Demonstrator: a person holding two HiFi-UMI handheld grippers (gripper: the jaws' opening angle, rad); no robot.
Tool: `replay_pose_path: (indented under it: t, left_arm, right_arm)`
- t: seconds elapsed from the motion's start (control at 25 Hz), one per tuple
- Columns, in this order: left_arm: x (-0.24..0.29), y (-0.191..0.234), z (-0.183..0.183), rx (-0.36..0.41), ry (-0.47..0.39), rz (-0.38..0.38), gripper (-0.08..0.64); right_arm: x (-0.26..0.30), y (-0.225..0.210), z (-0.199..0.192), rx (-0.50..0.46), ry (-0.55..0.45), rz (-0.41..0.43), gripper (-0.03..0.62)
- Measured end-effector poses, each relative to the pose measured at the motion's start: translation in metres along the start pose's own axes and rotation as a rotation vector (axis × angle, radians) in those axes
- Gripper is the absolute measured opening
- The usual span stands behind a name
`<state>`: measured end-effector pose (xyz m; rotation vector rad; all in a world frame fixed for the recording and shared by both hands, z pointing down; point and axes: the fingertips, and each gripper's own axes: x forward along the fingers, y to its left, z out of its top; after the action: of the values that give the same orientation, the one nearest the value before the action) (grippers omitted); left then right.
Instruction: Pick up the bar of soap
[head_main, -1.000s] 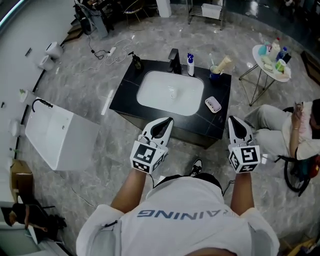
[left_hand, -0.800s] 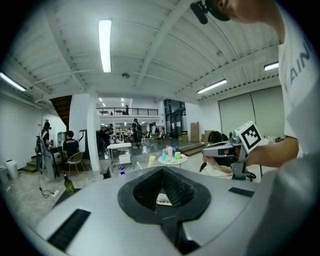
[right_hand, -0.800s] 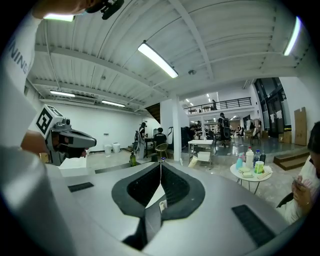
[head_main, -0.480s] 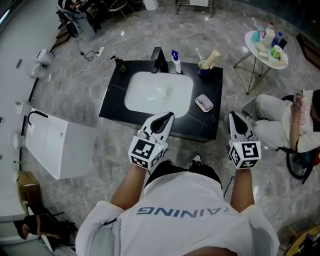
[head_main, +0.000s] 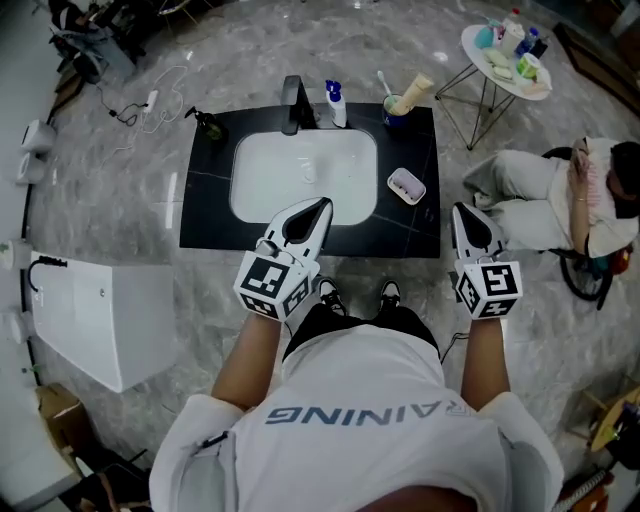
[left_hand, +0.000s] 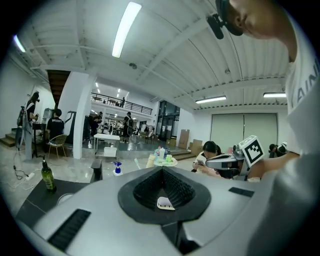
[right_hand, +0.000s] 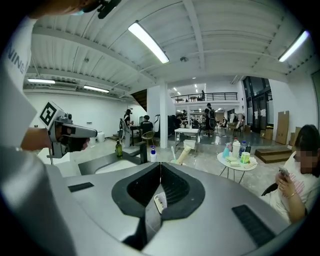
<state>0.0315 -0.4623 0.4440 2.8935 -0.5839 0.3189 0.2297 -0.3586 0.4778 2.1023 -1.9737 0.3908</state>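
Vanity table had drawn in close under the body since a second back; it sat squarer in the head view, and both shoes stood at its front edge.

- Left gripper hung over the front rim of the white sink. Its fingers were clenched together on nothing.
- Right gripper hung off the table's right front corner, over the floor. Its fingers were also clenched, empty.
- Bar of soap lay in its white dish on the table, just right of the sink, between the two grippers and ahead of both. Untouched.

Step, as judged: the approach only; no reach begun. The right gripper looked the nearer. The next move would call for releasing its fingers, swinging it inward and down over the dish, then closing across the bar without dragging the dish.

Views compared: only the head view showed the soap and dish. Both gripper views looked level across the hall, over the table. The right gripper view caught the faucet, spray bottle and toothbrush cup. The left gripper view caught a green bottle at the table's far left. Neither showed the soap.
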Motion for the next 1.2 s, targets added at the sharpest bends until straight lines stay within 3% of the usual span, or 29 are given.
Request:
replay_pose_path:
  t: [0.28, 0.52, 0.64, 1.0, 1.2]
  left_arm:
    - [-0.002, 0.034, -0.015, -0.029, 0.022, -0.023, 0.002]
    - [0.009, 0.026, -0.023, -0.055, 0.045, 0.001, 0.002]
    - [0.016, 0.02, -0.034, -0.066, 0.072, 0.019, 0.002]
    - [0.025, 0.033, -0.072, -0.124, 0.158, 0.114, 0.002]
    - [0.026, 0.046, -0.089, -0.145, 0.197, 0.158, 0.002]
  right_arm:
    - [0.028, 0.024, -0.007, -0.044, 0.077, -0.01, 0.017]
    - [0.063, 0.008, -0.041, -0.121, 0.247, 0.032, 0.021]
    - [0.089, 0.0, -0.07, -0.163, 0.353, 0.082, 0.124]
    - [0.161, -0.01, -0.152, -0.273, 0.618, 0.195, 0.188]
    - [0.191, -0.009, -0.189, -0.346, 0.736, 0.217, 0.209]
